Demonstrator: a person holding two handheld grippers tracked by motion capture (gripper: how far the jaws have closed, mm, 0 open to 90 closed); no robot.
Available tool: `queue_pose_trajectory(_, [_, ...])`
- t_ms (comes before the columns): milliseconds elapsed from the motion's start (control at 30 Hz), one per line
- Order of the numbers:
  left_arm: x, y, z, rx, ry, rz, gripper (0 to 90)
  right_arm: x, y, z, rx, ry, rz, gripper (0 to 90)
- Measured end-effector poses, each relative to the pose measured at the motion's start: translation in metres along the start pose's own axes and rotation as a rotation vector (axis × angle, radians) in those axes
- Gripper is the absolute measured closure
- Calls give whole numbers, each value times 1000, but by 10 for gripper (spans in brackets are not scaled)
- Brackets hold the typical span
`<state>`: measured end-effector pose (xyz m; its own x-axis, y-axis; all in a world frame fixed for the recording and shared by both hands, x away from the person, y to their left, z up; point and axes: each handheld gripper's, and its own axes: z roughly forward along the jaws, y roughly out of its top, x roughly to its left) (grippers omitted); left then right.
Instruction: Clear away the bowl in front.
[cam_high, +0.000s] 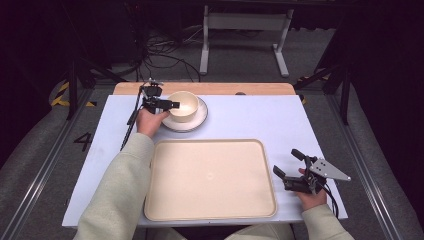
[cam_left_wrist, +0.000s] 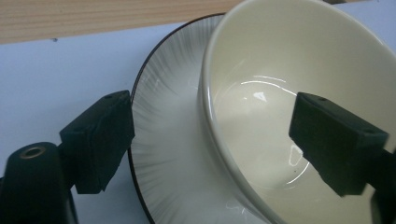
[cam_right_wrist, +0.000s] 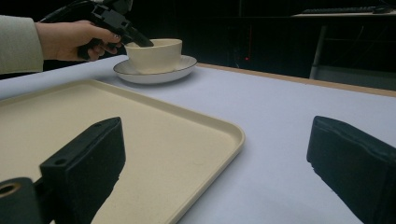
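Your left gripper (cam_left_wrist: 210, 144) straddles the cream bowl's (cam_left_wrist: 299, 93) near wall, one finger inside, one outside above the plate (cam_left_wrist: 168, 154); the fingers are spread, not pressing. Bowl and ribbed, dark-rimmed plate sit near the table's (cam_high: 250, 117) far left corner. Your right gripper (cam_high: 289, 164) rests spread beside the smooth beige tray (cam_high: 210, 180).
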<state>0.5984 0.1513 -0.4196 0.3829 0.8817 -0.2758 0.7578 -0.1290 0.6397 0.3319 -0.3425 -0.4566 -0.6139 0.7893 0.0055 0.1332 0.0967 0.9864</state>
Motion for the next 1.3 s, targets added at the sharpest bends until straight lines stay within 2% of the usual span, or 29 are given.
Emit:
queue_pose_trajectory(267, [1, 1, 0, -3, 3, -33, 208, 0, 0, 0, 0, 3, 0, 60])
queue_pose_trajectory(533, [0, 2, -1, 1, 25, -51, 286, 0, 0, 0, 1, 2, 2, 60])
queue_pose_trajectory(567, [-1, 2, 0, 0, 41, -55, 286, 0, 0, 0, 1, 2, 0, 60])
queue_pose_trajectory(800, [-6, 0, 7, 31, 81, -56, 416, 0, 0, 0, 0, 2, -1, 60])
queue_pose_trajectory(833, [-5, 0, 7, 34, 90, -44, 443, 0, 0, 0, 1, 2, -1, 60])
queue_pose_trajectory(933, [-7, 0, 8, 36, 102, -44, 521, 0, 0, 0, 1, 2, -1, 60])
queue_pose_trajectory(1033, [-9, 0, 8, 32, 110, -41, 553, 0, 0, 0, 1, 2, -1, 60])
queue_pose_trajectory(1100, [-11, 0, 7, 28, 118, -31, 629, 0, 0, 0, 3, 2, -3, 61])
queue_pose_trajectory(1133, [-11, 0, 7, 28, 118, -31, 667, 0, 0, 0, 3, 2, -3, 61])
queue_pose_trajectory(1167, [-11, 0, 7, 27, 121, -31, 667, 0, 0, 0, 4, 2, -4, 61])
queue_pose_trajectory(1200, [-11, 1, 6, 25, 122, -40, 730, 0, 0, 1, 5, 2, -4, 61])
queue_pose_trajectory(1300, [-11, 1, 6, 20, 127, -53, 769, 0, 0, 0, 4, 2, -4, 61])
